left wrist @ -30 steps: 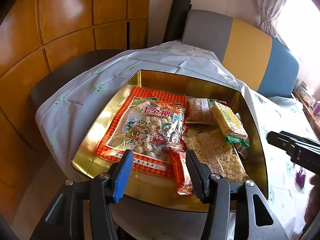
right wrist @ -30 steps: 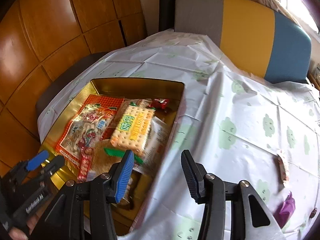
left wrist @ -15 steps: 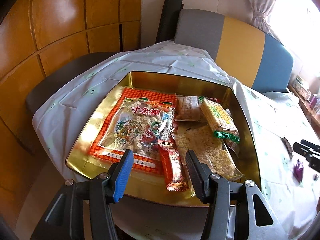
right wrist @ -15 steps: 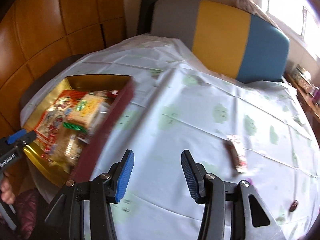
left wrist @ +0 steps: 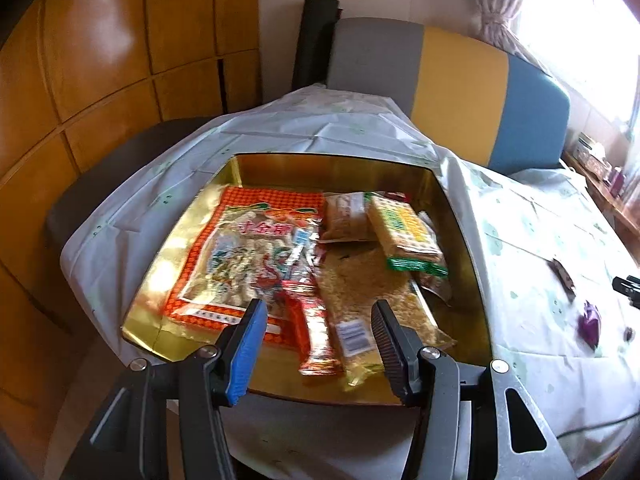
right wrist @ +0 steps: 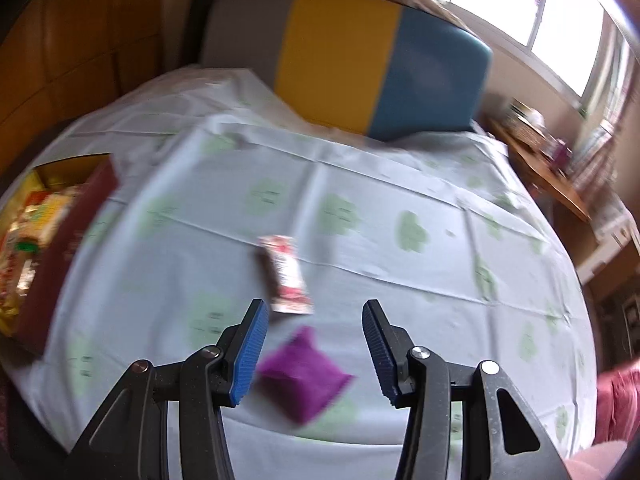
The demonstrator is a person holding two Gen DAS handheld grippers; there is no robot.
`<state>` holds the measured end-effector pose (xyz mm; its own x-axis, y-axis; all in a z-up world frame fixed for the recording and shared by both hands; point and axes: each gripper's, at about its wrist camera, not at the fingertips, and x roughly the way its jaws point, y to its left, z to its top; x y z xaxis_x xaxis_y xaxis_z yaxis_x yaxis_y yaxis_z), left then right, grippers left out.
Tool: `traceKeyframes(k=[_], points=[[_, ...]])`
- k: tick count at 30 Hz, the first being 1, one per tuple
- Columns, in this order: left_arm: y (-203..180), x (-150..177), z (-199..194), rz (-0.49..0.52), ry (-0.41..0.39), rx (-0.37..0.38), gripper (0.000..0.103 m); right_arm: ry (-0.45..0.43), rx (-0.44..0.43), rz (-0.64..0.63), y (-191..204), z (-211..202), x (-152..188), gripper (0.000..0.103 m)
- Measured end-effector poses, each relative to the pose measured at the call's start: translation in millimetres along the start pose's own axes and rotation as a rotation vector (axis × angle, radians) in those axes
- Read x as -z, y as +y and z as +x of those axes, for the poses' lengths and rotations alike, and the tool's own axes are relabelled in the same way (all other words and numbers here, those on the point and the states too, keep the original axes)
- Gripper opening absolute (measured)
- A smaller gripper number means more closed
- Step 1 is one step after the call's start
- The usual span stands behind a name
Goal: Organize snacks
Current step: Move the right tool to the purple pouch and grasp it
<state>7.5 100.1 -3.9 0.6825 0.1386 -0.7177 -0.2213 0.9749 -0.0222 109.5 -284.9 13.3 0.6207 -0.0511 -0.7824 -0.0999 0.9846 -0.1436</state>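
Gaping emptily, both tools [left wrist: 318, 346] [right wrist: 314, 342] face crinkly packets in a glossy gold tin [left wrist: 460, 216].

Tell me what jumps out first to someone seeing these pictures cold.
The gold tin packed with snack packets sits at the table's left end, a big orange-bordered bag filling its left half. Out on the cloud-print tablecloth, a purple packet and a small red-and-white bar lie loose before the open right gripper.

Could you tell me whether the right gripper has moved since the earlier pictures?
Yes. The right gripper has swung away from the gold tin, which has slid to its view's left edge, and now points over the purple packet on the tablecloth.
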Motion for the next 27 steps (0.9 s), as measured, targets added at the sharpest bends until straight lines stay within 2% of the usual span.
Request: traceKeyframes(k=[5,13,17,20,23,25,27], points=[[-19,-1,-3,0.052,-0.003,0.016,0.055,0.080,0.031,0.156,-36,24,9,0.050],[-43,-1,0,0.103,0.021,0.045,0.055,0.115,0.017,0.238,-53,30,10,0.050],[-58,-3,-2,0.140,0.024,0.086,0.055,0.139,0.015,0.352,-71,30,14,0.050],[-74,-4,-2,0.173,0.036,0.136,0.055,0.153,-0.033,0.425,-81,31,17,0.050],[-90,-6,0,0.196,0.061,0.187,0.055,0.154,-0.091,0.416,-75,30,15,0.050],[-100,-6,1,0.215,0.067,0.201,0.055,0.191,-0.145,0.393,-65,35,15,0.050],[-110,-6,4,0.239,0.080,0.215,0.055,0.206,-0.149,0.346,-54,37,14,0.051]])
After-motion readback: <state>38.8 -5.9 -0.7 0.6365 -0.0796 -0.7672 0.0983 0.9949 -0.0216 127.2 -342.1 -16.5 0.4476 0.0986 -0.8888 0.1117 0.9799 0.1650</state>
